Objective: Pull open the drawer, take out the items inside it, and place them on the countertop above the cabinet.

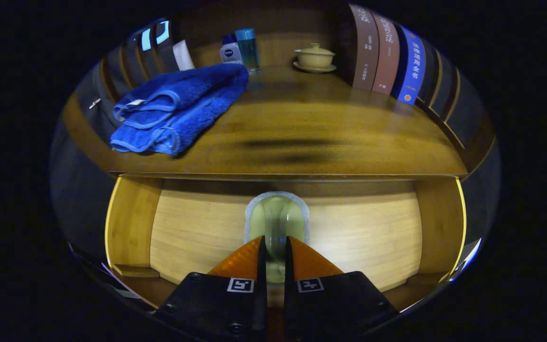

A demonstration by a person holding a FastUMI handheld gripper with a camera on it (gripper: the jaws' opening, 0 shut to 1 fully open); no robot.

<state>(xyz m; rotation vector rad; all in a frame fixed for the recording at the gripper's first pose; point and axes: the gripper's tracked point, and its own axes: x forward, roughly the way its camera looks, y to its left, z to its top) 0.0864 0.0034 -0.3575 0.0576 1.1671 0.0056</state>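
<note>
The drawer front point(197, 232) is pale wood and sits just below the wooden countertop point(311, 128). At its middle is a grey-rimmed arched recess with a pale, glossy upright handle point(276, 216). My gripper point(273, 241) has both fingers pressed close together on that handle, one on each side. The inside of the drawer is hidden, and I cannot tell whether it has been pulled out at all.
On the countertop, a folded blue towel point(178, 111) lies at the left. A white bottle point(231, 51) and a blue-capped bottle point(247, 47) stand behind it. A lidded cup on a saucer point(314, 58) is at the back, and upright books point(387, 52) are at the right. Cabinet side panels point(130, 223) flank the drawer.
</note>
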